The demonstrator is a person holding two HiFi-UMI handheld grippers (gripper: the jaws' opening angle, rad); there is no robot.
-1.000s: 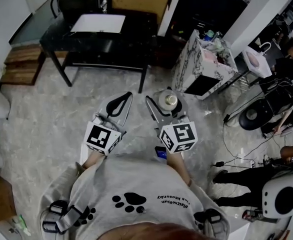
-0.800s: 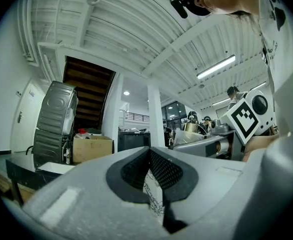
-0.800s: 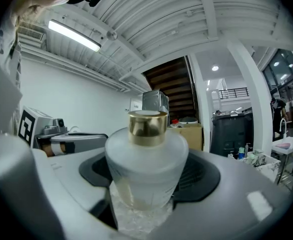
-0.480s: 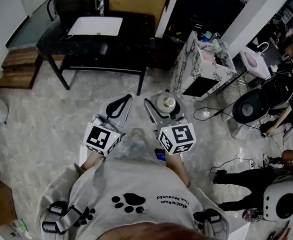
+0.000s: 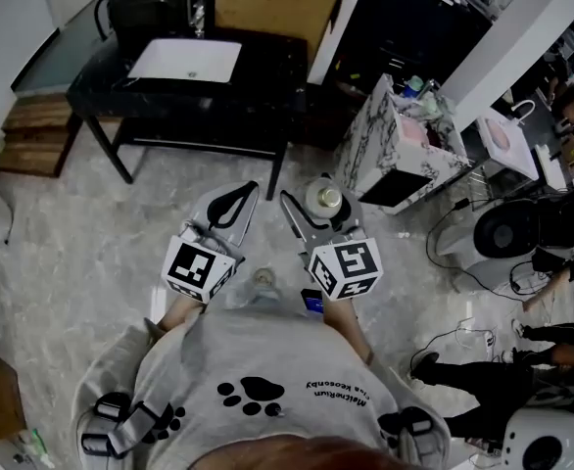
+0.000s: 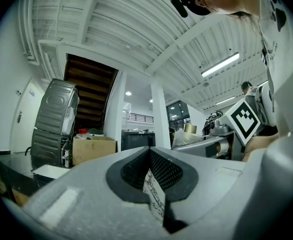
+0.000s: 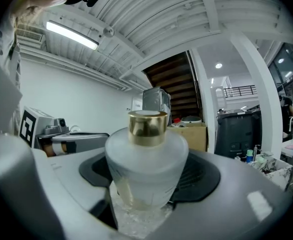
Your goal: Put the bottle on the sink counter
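Item: frosted glass bottle (image 7: 146, 166) with gold cap, in transit to the black sink tabletop (image 5: 267, 76). The bottle is held upright, cap uppermost, presumably so that it can be stood straight down on its base. It is carried over the marbled floor (image 5: 91, 233), well apart from the tabletop and its white basin (image 5: 187, 61), so delivery is judged not yet made. Right gripper (image 5: 318, 206): the fingers are spread wide and pressed against both sides of the bottle's broad body, which is gripped between the pads. Left gripper (image 5: 240, 199): it is held alongside, evidently as a spare. Its fingers are closed together with nothing of the task held. A small printed white slip (image 6: 154, 194) is seen at the seam, seemingly part of a finger.
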